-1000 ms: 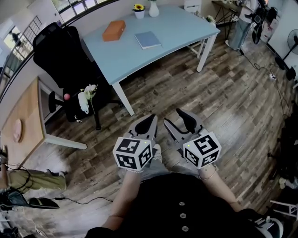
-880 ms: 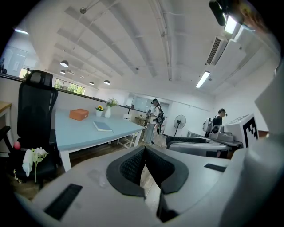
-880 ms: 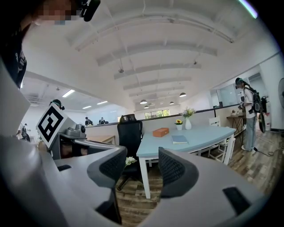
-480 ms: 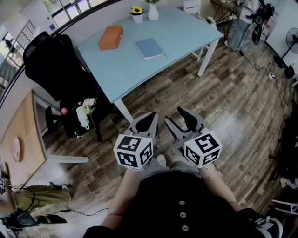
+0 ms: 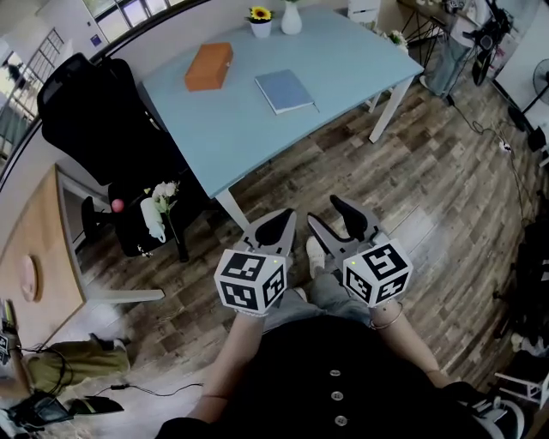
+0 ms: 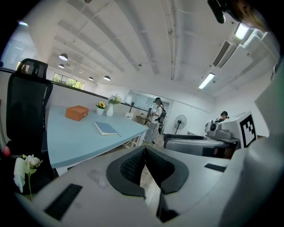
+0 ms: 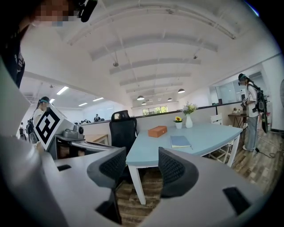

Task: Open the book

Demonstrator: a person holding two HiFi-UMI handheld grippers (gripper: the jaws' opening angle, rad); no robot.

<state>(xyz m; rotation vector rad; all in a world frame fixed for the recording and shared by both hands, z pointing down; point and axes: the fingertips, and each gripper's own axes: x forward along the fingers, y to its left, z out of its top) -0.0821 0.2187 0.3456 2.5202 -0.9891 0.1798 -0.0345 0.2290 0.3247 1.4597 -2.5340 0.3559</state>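
Observation:
A closed blue book [image 5: 286,91] lies flat on the light blue table [image 5: 257,129], far ahead of both grippers. It also shows small in the left gripper view as the book [image 6: 106,128] and in the right gripper view as the book [image 7: 179,141]. My left gripper [image 5: 274,228] is held at waist height over the wooden floor, its jaws shut with nothing between them [image 6: 144,150]. My right gripper [image 5: 333,221] hangs beside it, open and empty [image 7: 143,163]. Neither gripper is near the table.
An orange box [image 5: 209,67] sits left of the book; a sunflower pot [image 5: 260,21] and a white vase [image 5: 292,17] stand at the table's far edge. A black office chair [image 5: 86,111] is left of the table, with a wooden desk [image 5: 34,249] further left. A person [image 7: 250,111] stands at the far right.
The table and book have slid slightly lower and closer in the head view, as I step towards them. Both grippers keep the same pose and jaw state.

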